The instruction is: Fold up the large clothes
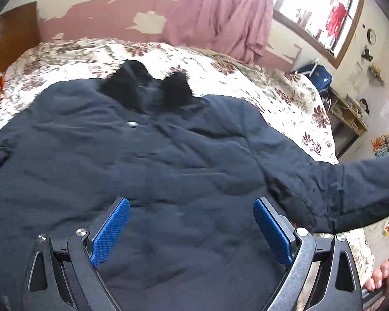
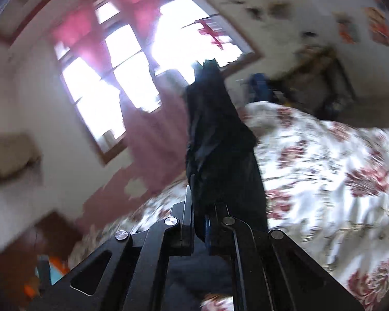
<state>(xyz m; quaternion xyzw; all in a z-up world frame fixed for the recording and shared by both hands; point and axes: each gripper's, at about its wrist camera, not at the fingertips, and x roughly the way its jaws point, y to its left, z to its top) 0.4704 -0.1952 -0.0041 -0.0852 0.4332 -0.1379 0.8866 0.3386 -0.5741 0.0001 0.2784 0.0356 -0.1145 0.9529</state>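
Note:
A large dark navy jacket (image 1: 147,160) with a black furry collar (image 1: 147,88) lies spread front-up on the floral bedspread (image 1: 246,77). My left gripper (image 1: 192,207) is open, its blue pads (image 1: 111,233) hovering over the jacket's lower body, holding nothing. The jacket's right sleeve (image 1: 355,184) is pulled out to the right and lifted off the bed. My right gripper (image 2: 203,202) is shut on that sleeve (image 2: 215,140), which stands up in front of its camera. The right wrist view is blurred by motion.
A pink curtain (image 1: 220,18) hangs by the window (image 1: 319,13) behind the bed. A wooden headboard (image 1: 15,31) is at the left, a blue bag (image 1: 321,77) and a low shelf (image 1: 347,114) at the right. Floral bedspread (image 2: 337,181) shows beside the sleeve.

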